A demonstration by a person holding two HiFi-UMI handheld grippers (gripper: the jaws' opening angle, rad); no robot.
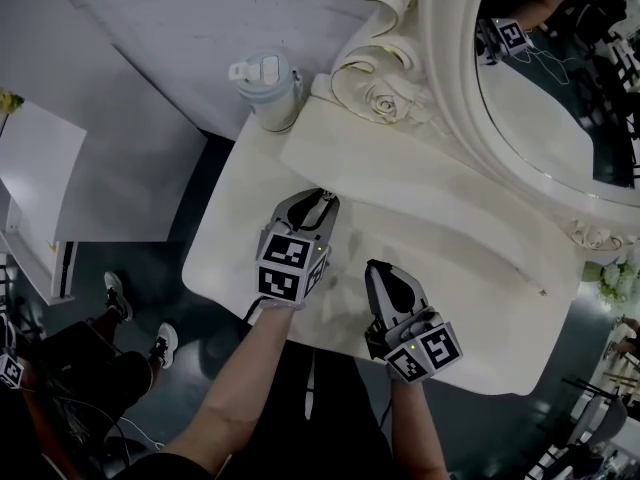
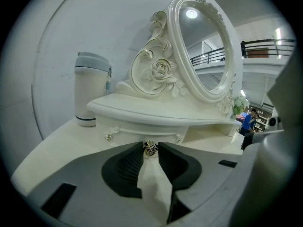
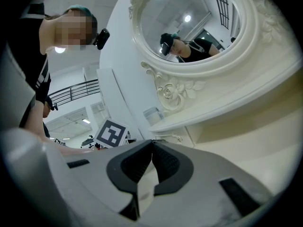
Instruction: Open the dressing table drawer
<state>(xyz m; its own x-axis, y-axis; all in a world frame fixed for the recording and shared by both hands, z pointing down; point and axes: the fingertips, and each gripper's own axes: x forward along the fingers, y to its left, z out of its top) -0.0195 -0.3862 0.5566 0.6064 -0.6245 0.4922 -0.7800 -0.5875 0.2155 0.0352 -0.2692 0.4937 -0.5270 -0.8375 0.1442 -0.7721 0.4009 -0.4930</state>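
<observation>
While the right gripper (image 3: 152,143) idles with jaws together, the left gripper (image 1: 320,198) pinches the knob (image 2: 150,148) of the drawer (image 2: 137,130) at the back edge of the tabletop (image 1: 235,243). That small, slick-looking knob is the only hold; the drawer probably slides lightly.

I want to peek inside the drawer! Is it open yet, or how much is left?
Done: the left gripper is at the drawer knob, with a jaw on each side of it. In hand: the grip, as the jaws look closed on the knob. The right gripper is shut and holds nothing. Left: the pull itself. The drawer front sits closed under the shelf, so nothing inside shows yet.
</observation>
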